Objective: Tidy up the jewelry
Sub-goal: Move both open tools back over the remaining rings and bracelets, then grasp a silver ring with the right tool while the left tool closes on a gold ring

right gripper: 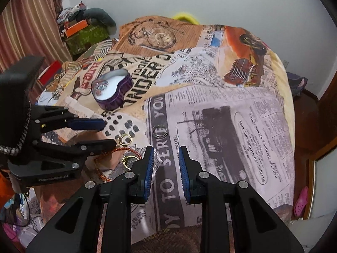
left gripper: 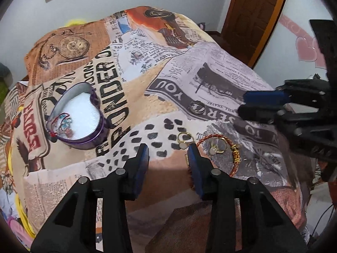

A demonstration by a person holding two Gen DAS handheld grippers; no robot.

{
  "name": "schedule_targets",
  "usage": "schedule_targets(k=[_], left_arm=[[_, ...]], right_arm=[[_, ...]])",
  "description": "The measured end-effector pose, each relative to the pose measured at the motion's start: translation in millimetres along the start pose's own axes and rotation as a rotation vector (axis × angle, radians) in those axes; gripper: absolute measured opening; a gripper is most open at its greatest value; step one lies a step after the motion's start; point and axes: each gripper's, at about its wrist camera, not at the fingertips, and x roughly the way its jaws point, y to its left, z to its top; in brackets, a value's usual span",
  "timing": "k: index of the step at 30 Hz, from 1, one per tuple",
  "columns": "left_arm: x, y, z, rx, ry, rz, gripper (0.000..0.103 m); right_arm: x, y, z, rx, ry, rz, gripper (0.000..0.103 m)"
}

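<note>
Left gripper [left gripper: 168,150], jaws wide and empty, has the gold ring [left gripper: 185,140] lying flat just ahead between its tips, nearer than the tin [left gripper: 84,141], further left.

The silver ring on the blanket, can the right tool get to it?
Probably yes. The silver ring lies alone on the blanket, straight ahead of the open right tool. Nothing sits between them, and the left tool stays off to the side.

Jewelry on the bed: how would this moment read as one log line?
left gripper open, empty | right gripper open, empty | heart tin holds some pieces | silver ring, gold rings, bangle loose on blanket
</note>
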Motion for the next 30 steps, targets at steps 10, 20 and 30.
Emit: schedule_targets(k=[10,20,30], left_arm=[[15,-16,6,0.065,-0.004,-0.012,0.025],[-1,10,9,-0.018,-0.040,-0.047,0.020],[8,-2,0,0.080,-0.015,-0.026,0.020]], right_arm=[[14,-4,4,0.001,0.021,0.031,0.021],[29,-2,12,-0.006,0.033,0.059,0.022],[46,1,19,-0.038,0.046,0.036,0.038]])
